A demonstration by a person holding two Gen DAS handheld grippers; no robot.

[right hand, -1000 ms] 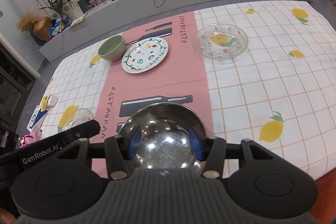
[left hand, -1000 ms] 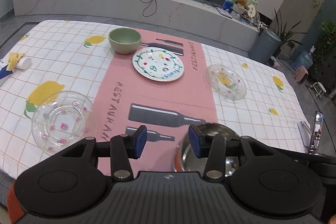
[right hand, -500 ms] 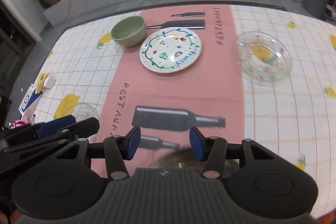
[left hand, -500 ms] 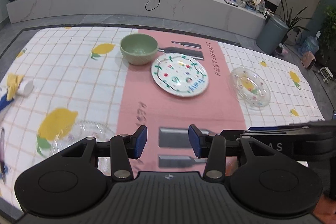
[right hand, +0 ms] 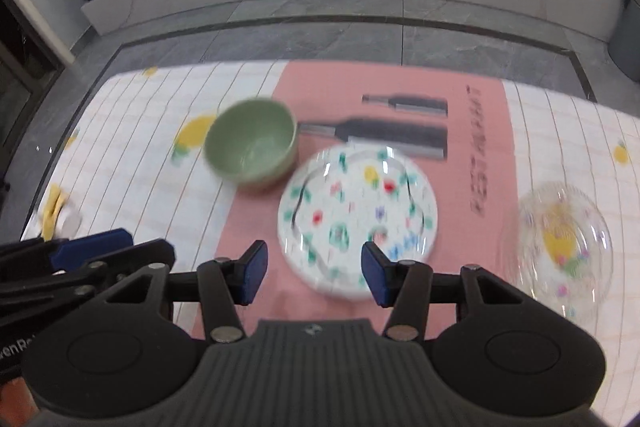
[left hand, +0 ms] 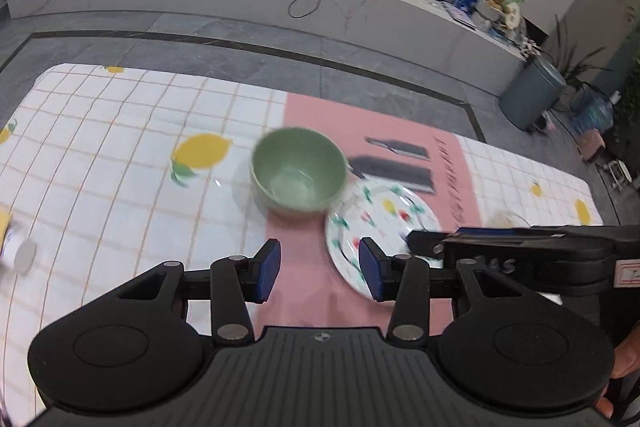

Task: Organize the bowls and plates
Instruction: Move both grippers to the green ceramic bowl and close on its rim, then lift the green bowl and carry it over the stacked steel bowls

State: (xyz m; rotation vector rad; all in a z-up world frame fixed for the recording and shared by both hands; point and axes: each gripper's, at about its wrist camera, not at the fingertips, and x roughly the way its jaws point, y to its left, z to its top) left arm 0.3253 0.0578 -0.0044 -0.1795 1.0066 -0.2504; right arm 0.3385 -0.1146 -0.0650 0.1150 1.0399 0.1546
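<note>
Left gripper (left hand: 319, 269) jaws apart, nothing between; right gripper (right hand: 314, 273) likewise apart, empty; green bowl (right hand: 251, 142) sits just beside patterned plate (right hand: 357, 216), at its 10 o'clock; glass plate (right hand: 564, 242) at 3 o'clock, apart

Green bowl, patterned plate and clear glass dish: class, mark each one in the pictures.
green bowl (left hand: 298, 173): left wrist view, on its inner wall.
patterned plate (right hand: 356, 215): right wrist view, on its painted centre.
clear glass dish (right hand: 564, 243): right wrist view, on its middle.
</note>
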